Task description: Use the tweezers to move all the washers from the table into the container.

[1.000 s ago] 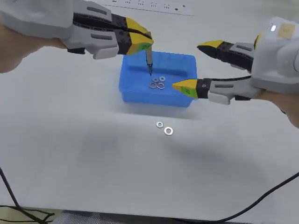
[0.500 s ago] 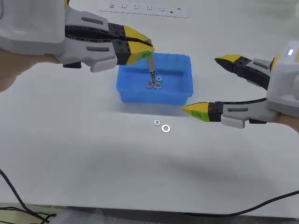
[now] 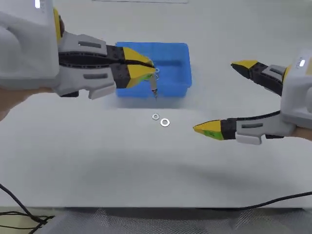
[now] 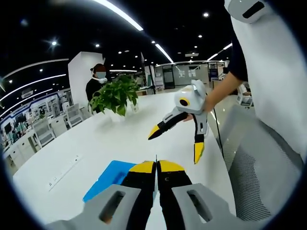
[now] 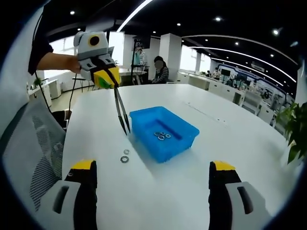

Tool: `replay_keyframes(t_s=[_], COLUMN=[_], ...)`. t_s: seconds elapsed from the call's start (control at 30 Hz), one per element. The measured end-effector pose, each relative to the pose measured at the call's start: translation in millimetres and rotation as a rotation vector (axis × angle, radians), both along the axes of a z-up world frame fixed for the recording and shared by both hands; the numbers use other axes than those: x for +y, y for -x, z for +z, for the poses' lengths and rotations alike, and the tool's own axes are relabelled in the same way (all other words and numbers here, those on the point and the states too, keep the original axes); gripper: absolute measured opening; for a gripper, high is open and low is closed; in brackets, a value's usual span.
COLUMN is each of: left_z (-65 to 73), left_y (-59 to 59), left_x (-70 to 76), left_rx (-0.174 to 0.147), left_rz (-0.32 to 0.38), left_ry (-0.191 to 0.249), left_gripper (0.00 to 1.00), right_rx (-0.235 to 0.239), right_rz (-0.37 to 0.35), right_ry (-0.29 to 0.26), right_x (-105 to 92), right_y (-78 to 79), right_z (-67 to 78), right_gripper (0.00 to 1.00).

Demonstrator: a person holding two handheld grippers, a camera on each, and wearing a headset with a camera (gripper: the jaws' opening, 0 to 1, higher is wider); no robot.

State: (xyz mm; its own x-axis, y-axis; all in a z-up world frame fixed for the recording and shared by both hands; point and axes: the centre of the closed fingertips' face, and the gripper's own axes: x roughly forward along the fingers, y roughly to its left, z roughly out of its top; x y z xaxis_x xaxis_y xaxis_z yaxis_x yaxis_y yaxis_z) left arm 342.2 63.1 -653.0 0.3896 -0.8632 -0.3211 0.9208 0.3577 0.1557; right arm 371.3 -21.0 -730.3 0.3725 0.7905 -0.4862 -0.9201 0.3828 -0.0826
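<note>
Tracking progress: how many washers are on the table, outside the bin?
2. One washer and a second washer close beside it lie on the table just in front of the blue container. The left gripper covers some table, so others may be hidden.

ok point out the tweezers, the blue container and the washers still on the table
tweezers (image 5: 121,111), right gripper view, midway along the two thin arms
blue container (image 3: 175,90), head view, on its front wall
washers on the table (image 3: 166,123), head view, on the ring of the one nearer the person
</note>
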Motion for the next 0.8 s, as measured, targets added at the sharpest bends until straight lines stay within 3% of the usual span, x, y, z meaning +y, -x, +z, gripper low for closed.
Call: replay_keyframes(t_s=[0.23,0.47,0.8], left_z=[-21.8,-29.9,-44.1], left_y=[6.1,14.0,14.2], left_x=[-12.6,-18.0,-22.6], left_rx=[0.035,0.056,0.081], left_rz=[-0.010,-0.029,-0.037], left_ry=[-0.024,-0.010,-0.019], left_gripper=[0.04,0.04,0.04], right_rx=[0.054,0.075,0.111], right_rz=[-0.017,-0.005,-0.007], right_ry=[0.027,0.012,-0.001], right_x=[-9.4,-2.8,-0.8], right_y=[8.1,13.6,19.7], right_z=[-19.0,-23.1,-30.6], right_gripper=[1.00,1.00,1.00])
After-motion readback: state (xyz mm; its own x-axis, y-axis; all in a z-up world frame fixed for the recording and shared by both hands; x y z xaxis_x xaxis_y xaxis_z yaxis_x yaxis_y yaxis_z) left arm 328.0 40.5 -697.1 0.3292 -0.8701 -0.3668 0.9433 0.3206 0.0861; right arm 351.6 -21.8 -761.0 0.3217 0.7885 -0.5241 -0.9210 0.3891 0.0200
